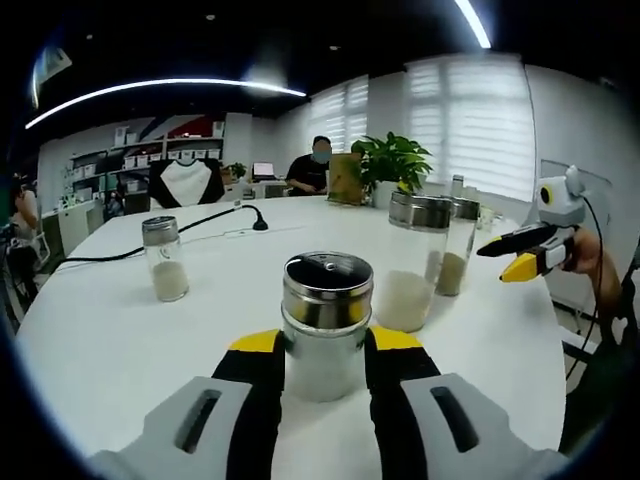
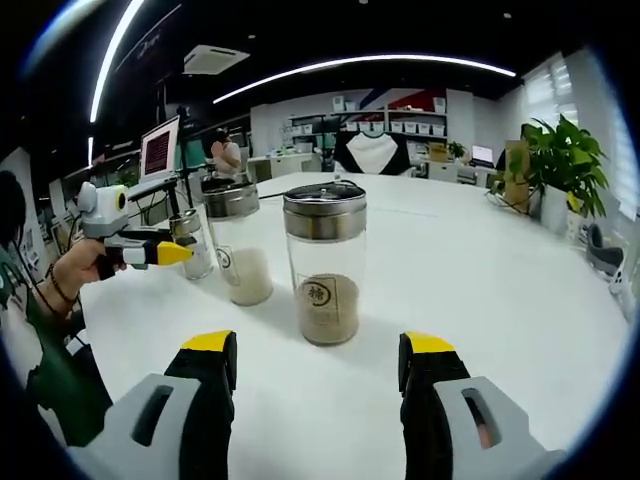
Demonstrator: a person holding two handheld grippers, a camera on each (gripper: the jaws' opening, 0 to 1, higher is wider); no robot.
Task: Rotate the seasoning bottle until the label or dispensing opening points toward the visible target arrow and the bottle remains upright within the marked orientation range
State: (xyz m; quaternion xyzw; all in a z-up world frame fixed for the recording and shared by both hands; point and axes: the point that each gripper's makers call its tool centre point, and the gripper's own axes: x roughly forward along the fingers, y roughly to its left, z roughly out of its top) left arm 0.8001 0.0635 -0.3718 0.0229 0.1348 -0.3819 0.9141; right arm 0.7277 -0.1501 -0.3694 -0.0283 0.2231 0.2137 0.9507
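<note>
The seasoning bottle, smooth rigid glass under a metal cap, stands upright on the near bench, the left gripper fingers clamped on its slippery lower body.

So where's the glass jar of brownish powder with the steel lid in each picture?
Left gripper view: right of centre, the glass jar of brownish powder stands partly behind a jar of white grains.
Right gripper view: dead centre, nearest the camera, label facing it.
Shared landmark: the leafy green potted plant.
</note>
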